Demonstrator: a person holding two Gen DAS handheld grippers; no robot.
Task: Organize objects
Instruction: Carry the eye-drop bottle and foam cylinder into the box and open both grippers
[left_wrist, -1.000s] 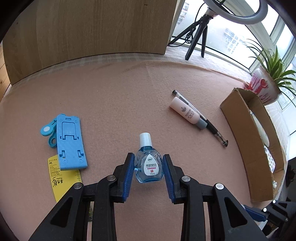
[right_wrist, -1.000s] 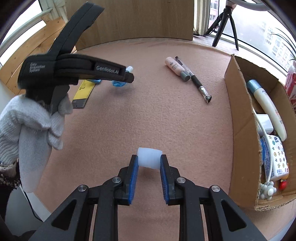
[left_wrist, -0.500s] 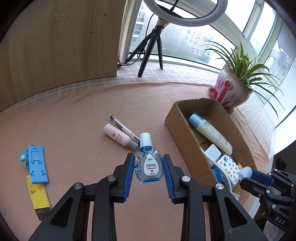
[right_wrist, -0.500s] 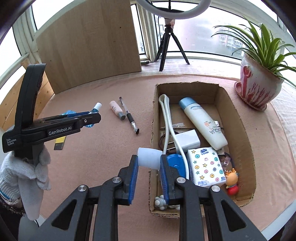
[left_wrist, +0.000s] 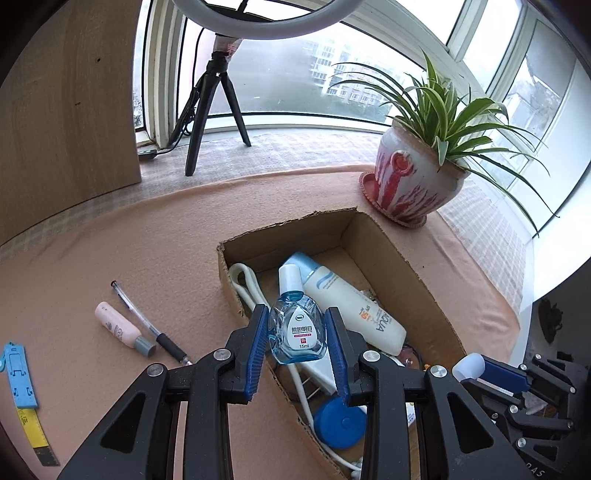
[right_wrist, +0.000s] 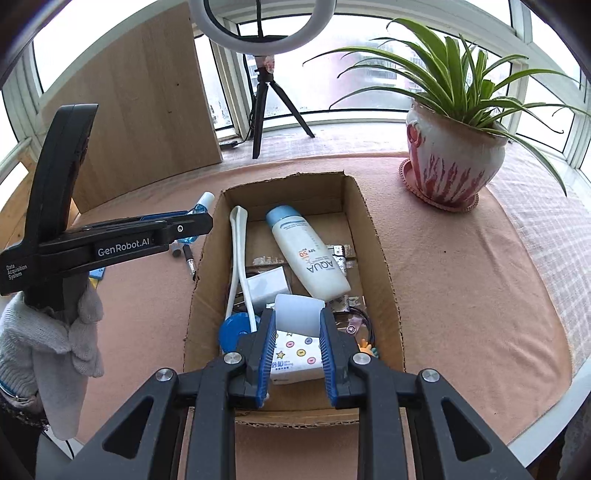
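Observation:
My left gripper (left_wrist: 297, 332) is shut on a small blue eye-drop bottle (left_wrist: 295, 328) with a white cap, held over the left edge of the open cardboard box (left_wrist: 284, 232). My right gripper (right_wrist: 297, 332) is shut on a white cylinder (right_wrist: 297, 314), held above the near half of the same box (right_wrist: 373, 236). From the right wrist view the left gripper (right_wrist: 192, 225) appears at the box's left wall, carried by a gloved hand (right_wrist: 59, 332). The box holds a white sunscreen bottle (right_wrist: 306, 254), a white charger with cable (right_wrist: 264, 284), a blue round case (right_wrist: 232, 328) and a dotted tissue pack (right_wrist: 295, 354).
A pink tube (left_wrist: 123, 330) and a pen (left_wrist: 147, 325) lie on the pink mat left of the box. A blue phone stand (left_wrist: 20, 376) and a yellow ruler (left_wrist: 37, 435) lie farther left. A potted plant (right_wrist: 454, 158) stands beyond the box's right corner; a tripod (right_wrist: 266, 110) stands behind.
Both grippers have swung over toward the cardboard box, each still gripping its item. The box has moved to the middle of both views, and the pen and tube have slid off to the left.

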